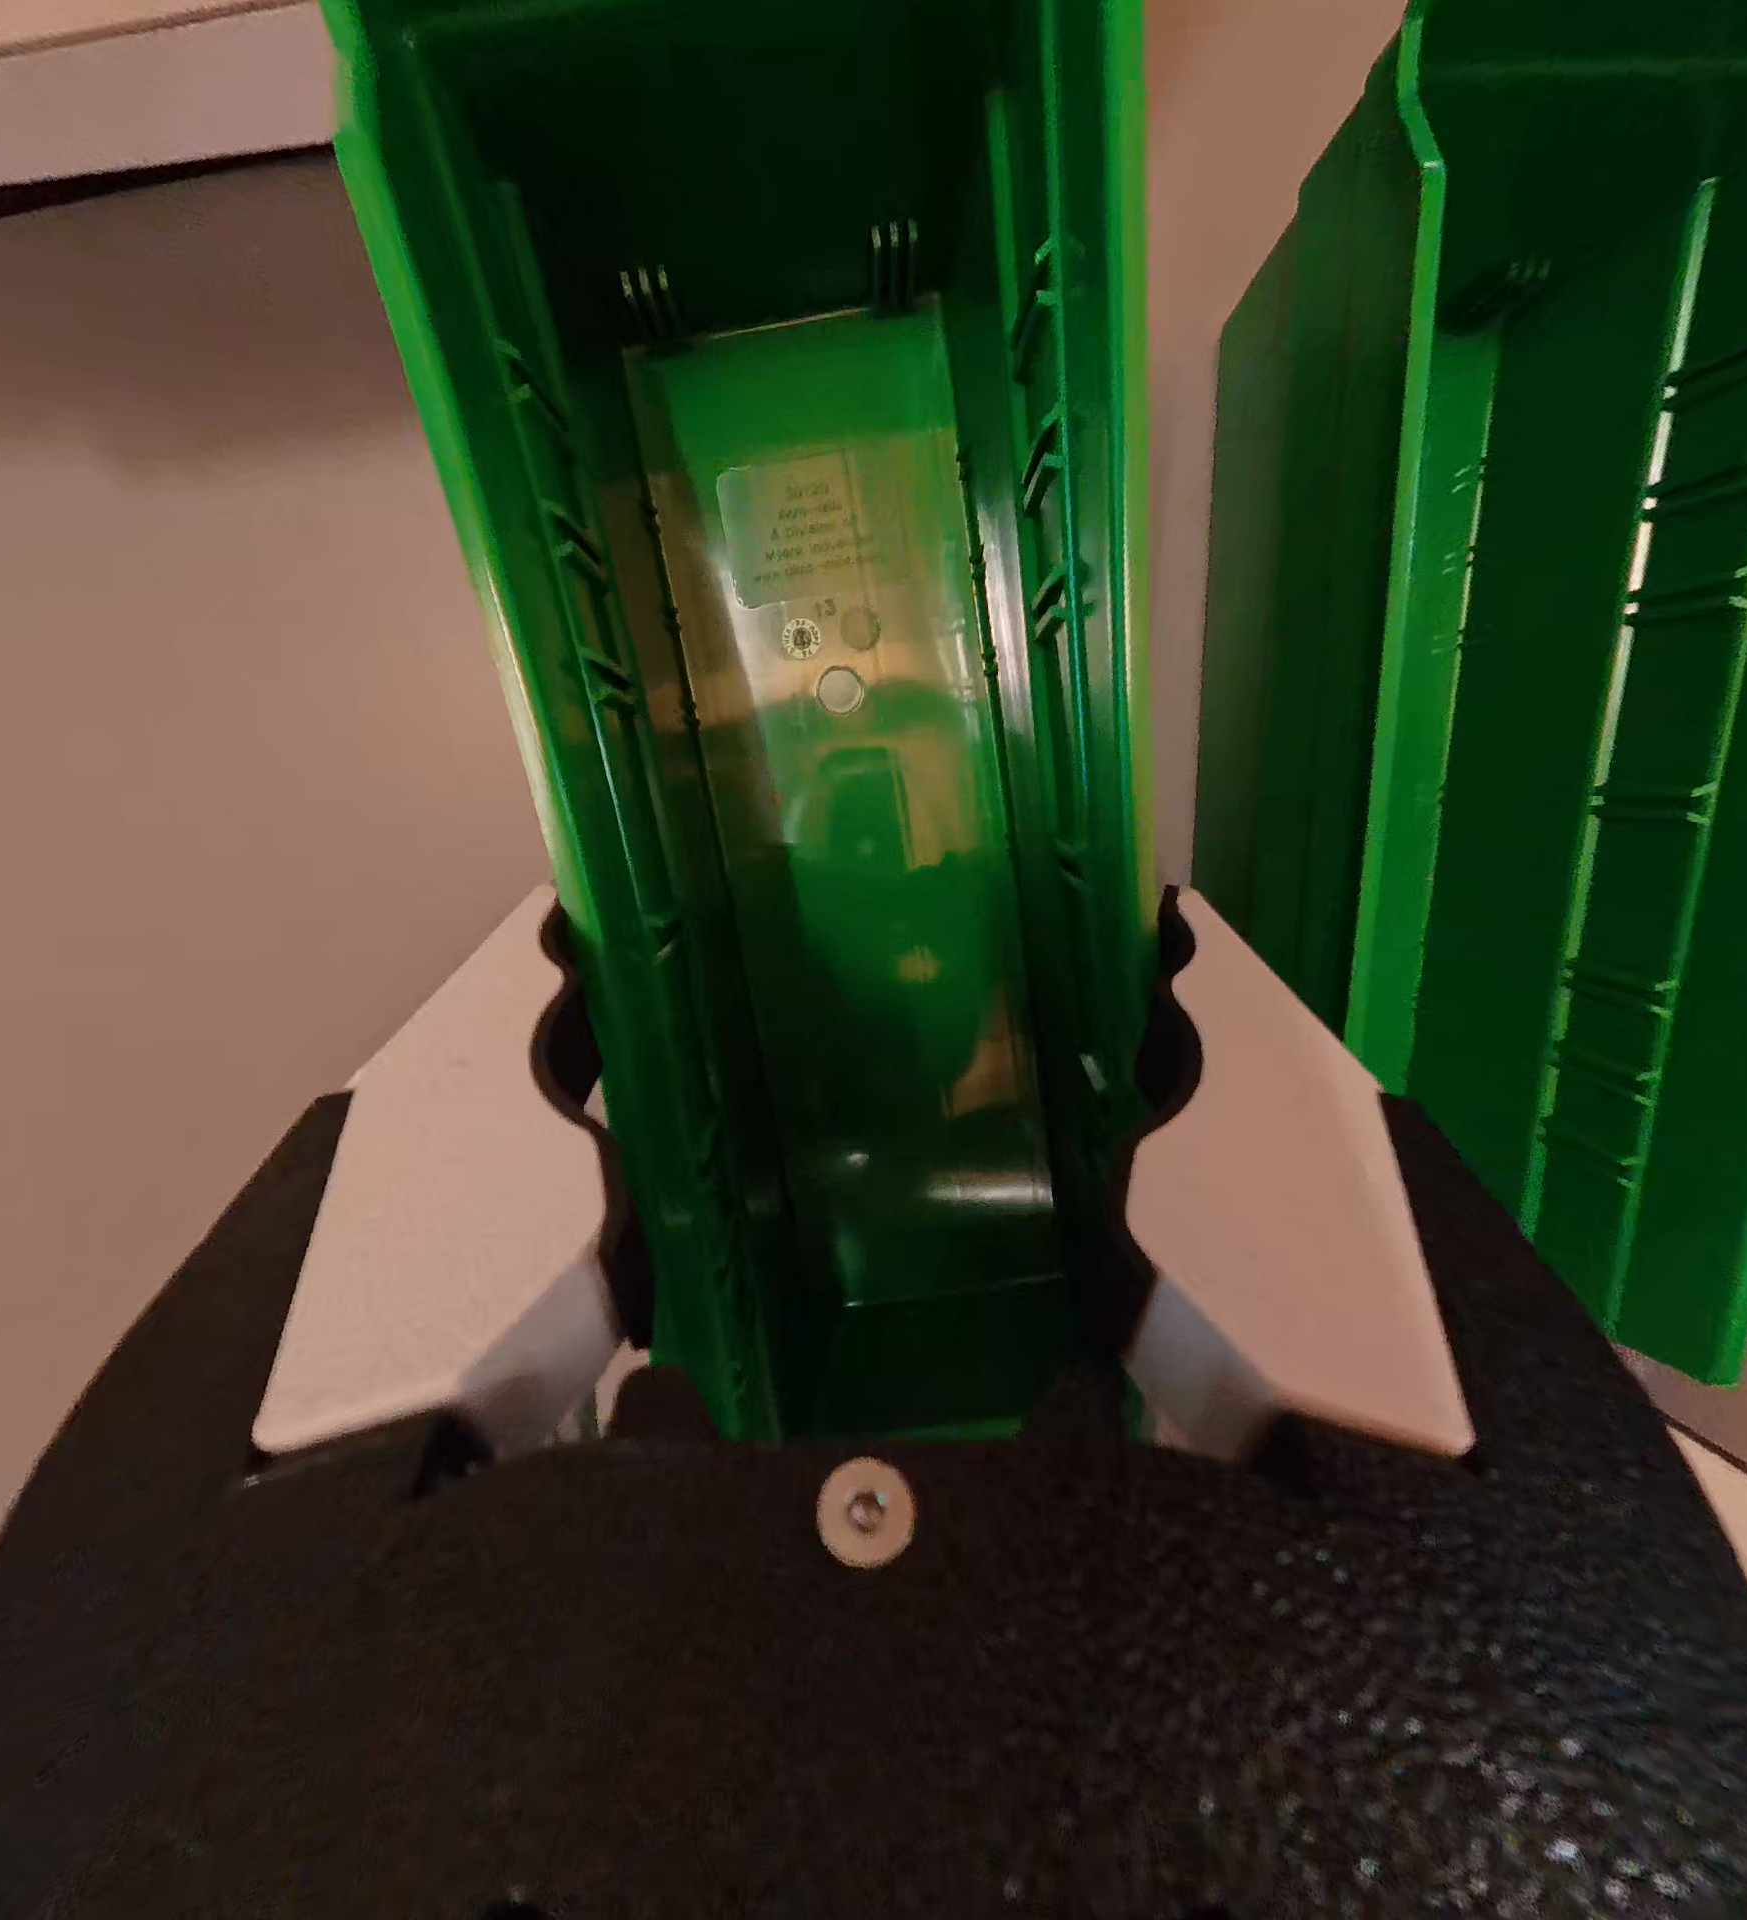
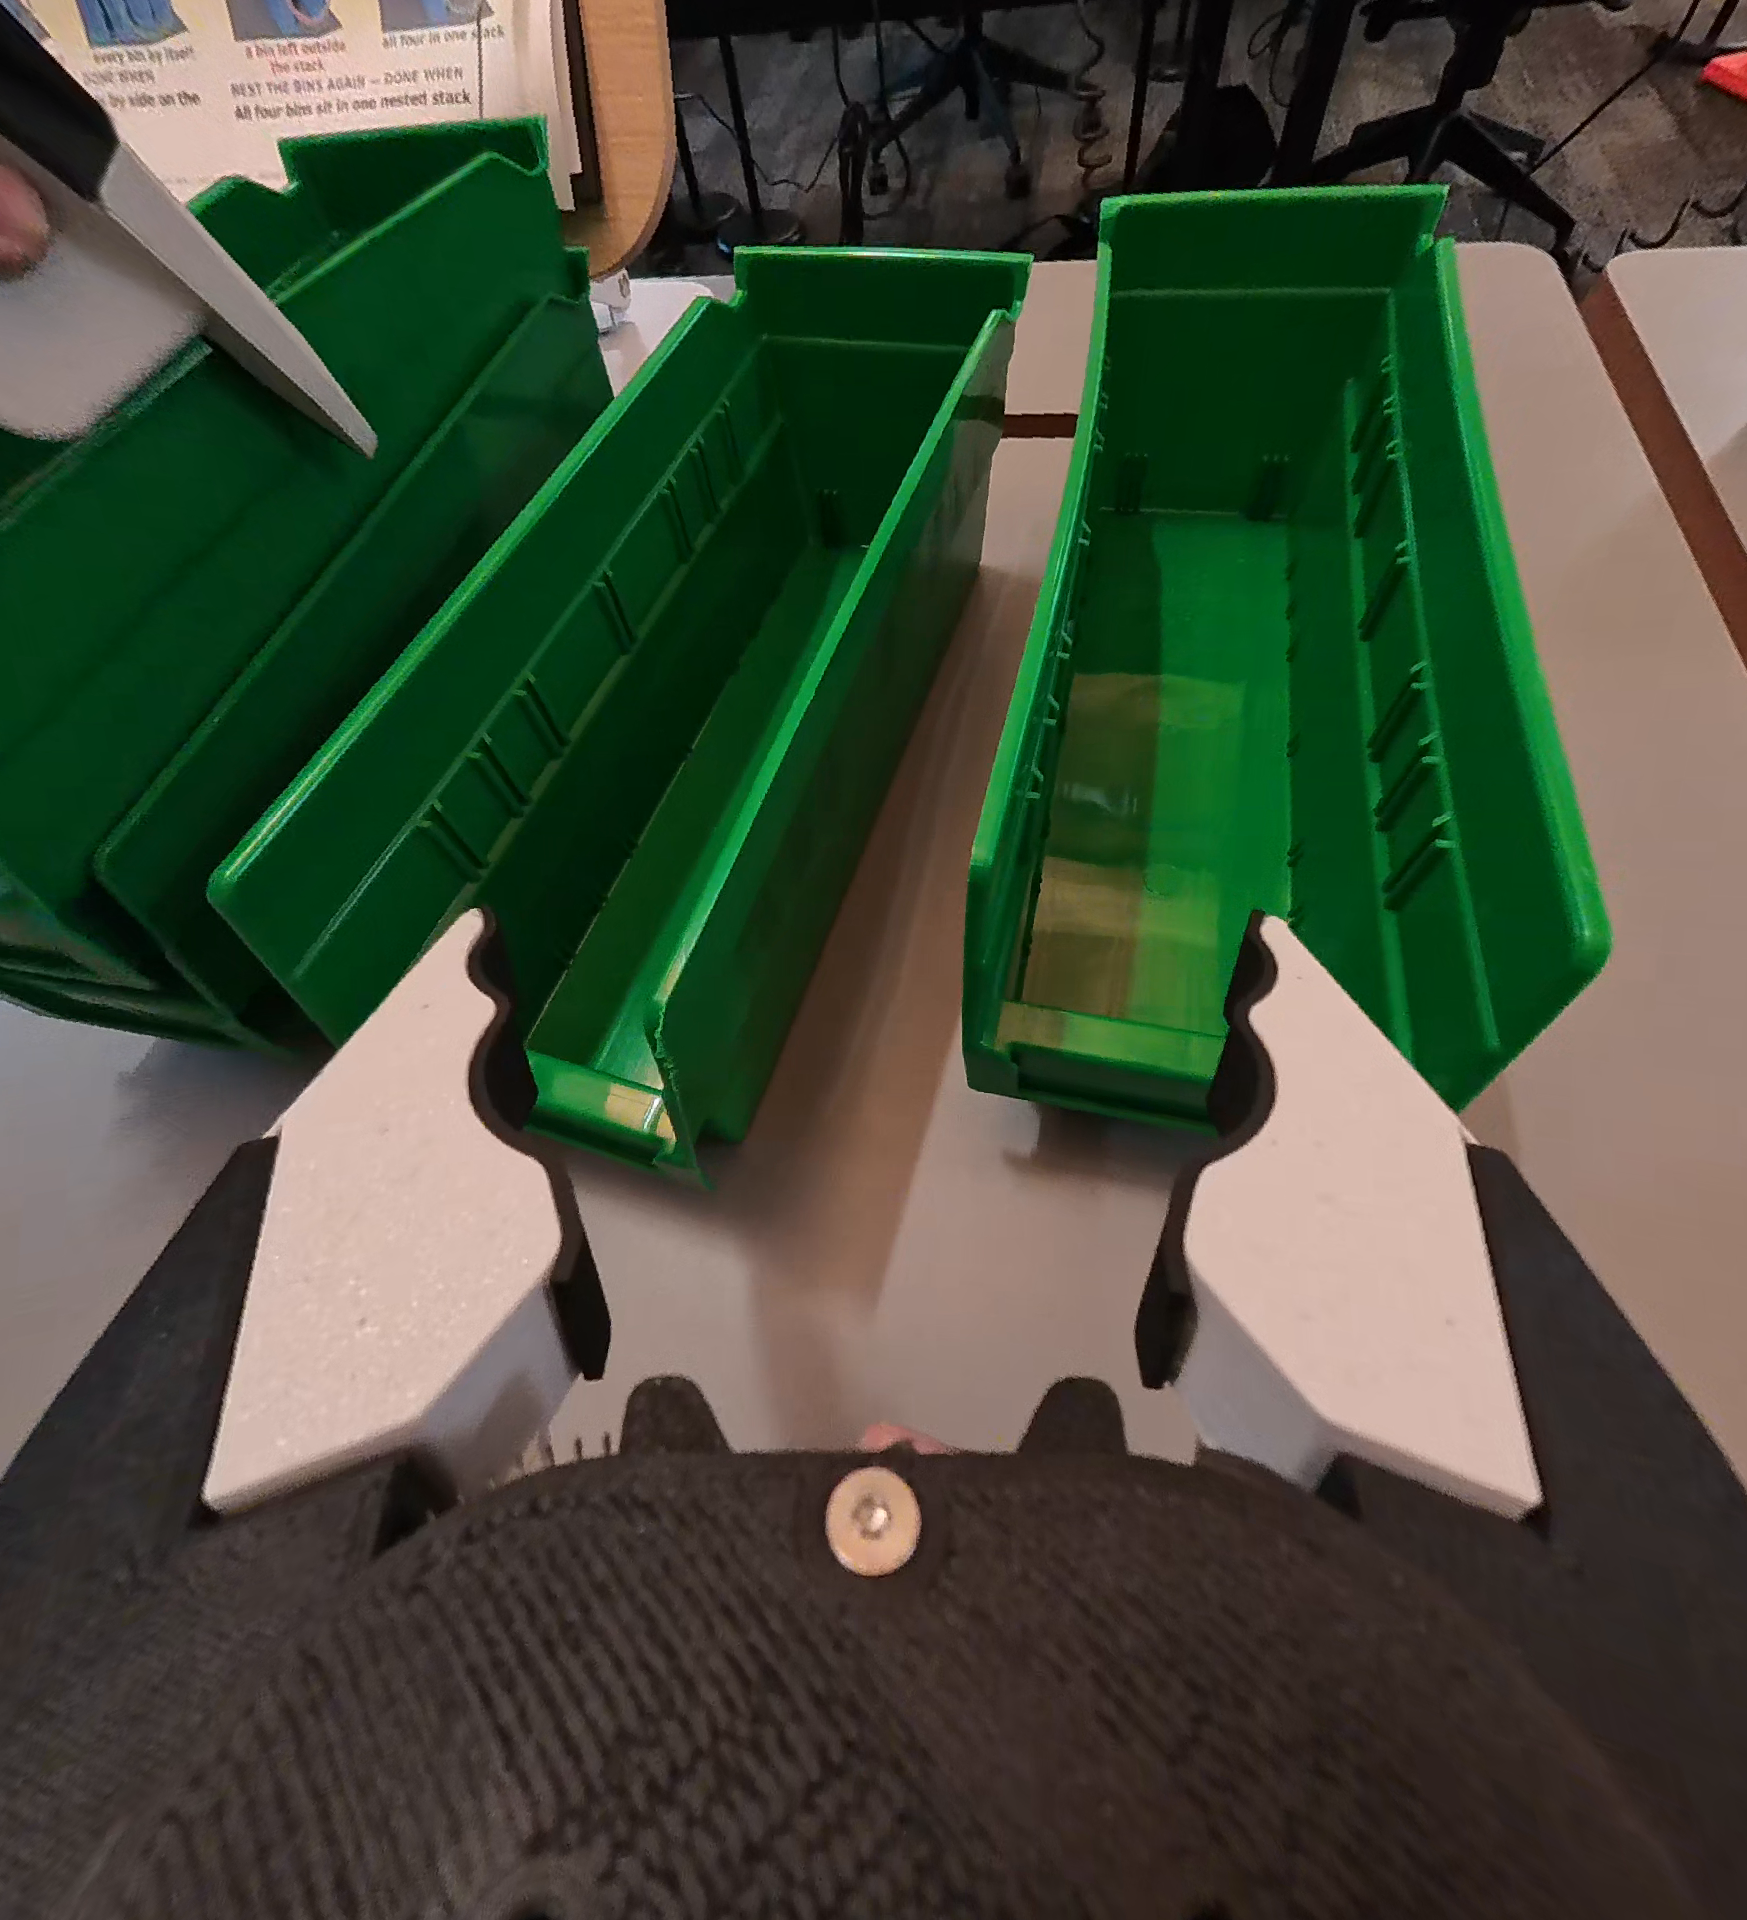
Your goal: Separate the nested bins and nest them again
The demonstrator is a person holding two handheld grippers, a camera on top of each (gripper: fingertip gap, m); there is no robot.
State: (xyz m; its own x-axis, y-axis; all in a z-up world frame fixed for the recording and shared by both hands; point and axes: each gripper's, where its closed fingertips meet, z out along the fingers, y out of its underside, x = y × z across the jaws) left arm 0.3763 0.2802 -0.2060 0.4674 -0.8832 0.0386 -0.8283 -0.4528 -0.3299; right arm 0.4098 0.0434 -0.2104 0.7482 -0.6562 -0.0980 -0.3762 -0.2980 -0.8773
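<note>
The left gripper [image 1: 864, 1132] is clamped across a narrow green bin [image 1: 827, 644] at frame centre. The right gripper [image 2: 874, 1122] hangs apart, empty, over the table [image 2: 1679, 1039], facing two separate bins [image 2: 703, 675] [image 2: 1264, 675]; more lie upper left. They look light, stiff and slick: grip a wall or end lip. Office chairs stand behind.

My left wrist camera sits very close, looking straight down the inside of a green bin [image 1: 827, 727]. My right wrist camera hangs higher and farther back, looking down across the surface [image 2: 848, 1195]; both views show the green bins.
</note>
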